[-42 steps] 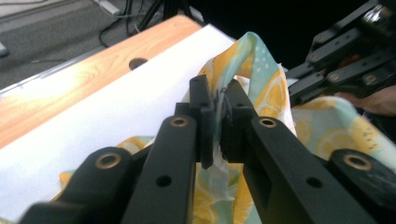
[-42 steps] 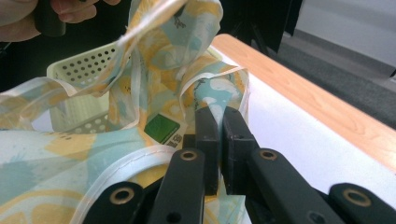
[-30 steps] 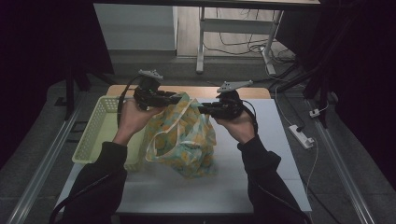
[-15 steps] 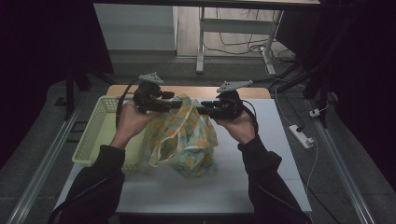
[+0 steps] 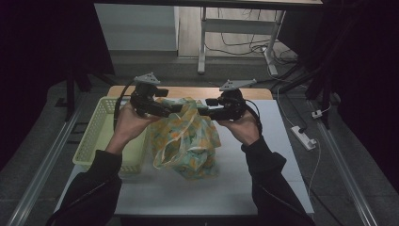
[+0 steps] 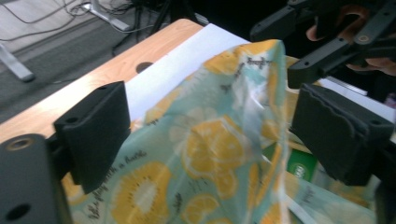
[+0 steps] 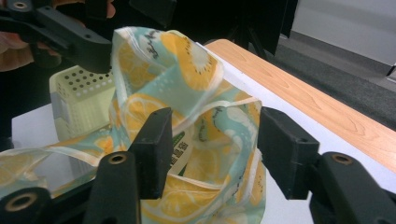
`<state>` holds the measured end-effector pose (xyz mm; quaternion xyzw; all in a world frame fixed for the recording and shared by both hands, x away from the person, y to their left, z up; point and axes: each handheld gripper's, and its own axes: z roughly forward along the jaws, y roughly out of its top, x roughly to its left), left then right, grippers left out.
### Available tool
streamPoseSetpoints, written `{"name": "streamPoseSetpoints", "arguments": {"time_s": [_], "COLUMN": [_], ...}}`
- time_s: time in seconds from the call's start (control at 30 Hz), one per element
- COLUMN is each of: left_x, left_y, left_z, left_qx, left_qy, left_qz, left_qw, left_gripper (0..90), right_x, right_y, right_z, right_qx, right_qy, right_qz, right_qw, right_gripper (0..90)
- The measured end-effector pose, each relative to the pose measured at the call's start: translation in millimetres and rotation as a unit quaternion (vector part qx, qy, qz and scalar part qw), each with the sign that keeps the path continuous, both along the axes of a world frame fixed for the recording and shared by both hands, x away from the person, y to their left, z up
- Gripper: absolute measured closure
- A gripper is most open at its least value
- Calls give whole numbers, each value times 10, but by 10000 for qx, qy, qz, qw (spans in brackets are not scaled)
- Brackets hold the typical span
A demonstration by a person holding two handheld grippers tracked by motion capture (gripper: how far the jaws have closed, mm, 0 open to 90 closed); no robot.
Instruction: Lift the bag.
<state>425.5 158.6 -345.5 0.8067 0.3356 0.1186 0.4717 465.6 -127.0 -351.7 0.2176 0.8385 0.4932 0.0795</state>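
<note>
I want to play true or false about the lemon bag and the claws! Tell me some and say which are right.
1. The bag has orange and yellow fruit slices printed on it. True.
2. The basket is bright red. False: it is pale yellow-green.
3. The basket sits on the side of the left claw. True.
4. The right claw is squeezed tightly shut. False: its jaws stand apart around the bag.
5. The bag lies inside the basket. False: it is beside it, over the white table.

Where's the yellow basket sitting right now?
In the high view the yellow basket sits at the table's left edge, under the person's left forearm and right beside the fruit-print bag.
</note>
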Motion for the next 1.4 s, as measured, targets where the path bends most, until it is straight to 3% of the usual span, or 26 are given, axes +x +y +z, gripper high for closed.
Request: {"name": "streamPoseSetpoints", "arguments": {"time_s": [0.53, 0.9, 1.2, 1.4], "left_x": [-228, -389, -538, -613], "left_y": [160, 331, 412, 451], "left_z": [-77, -210, -414, -611], "left_qx": [3, -238, -138, -207], "left_qy": [-18, -75, -59, -2], "left_qz": [87, 188, 319, 414], "left_qw": [10000, 9995, 9994, 9989], "left_gripper": [0, 0, 0, 0], "right_x": [-107, -160, -236, -272], "right_y": [-95, -217, -310, -376], "right_z": [54, -10, -117, -210], "right_qx": [55, -97, -61, -86], "right_qy": [-40, -38, -134, -274], "right_qz": [-64, -224, -313, -479], "right_qw": [10000, 9997, 9994, 9984], "right_gripper": [248, 106, 42, 12]}}
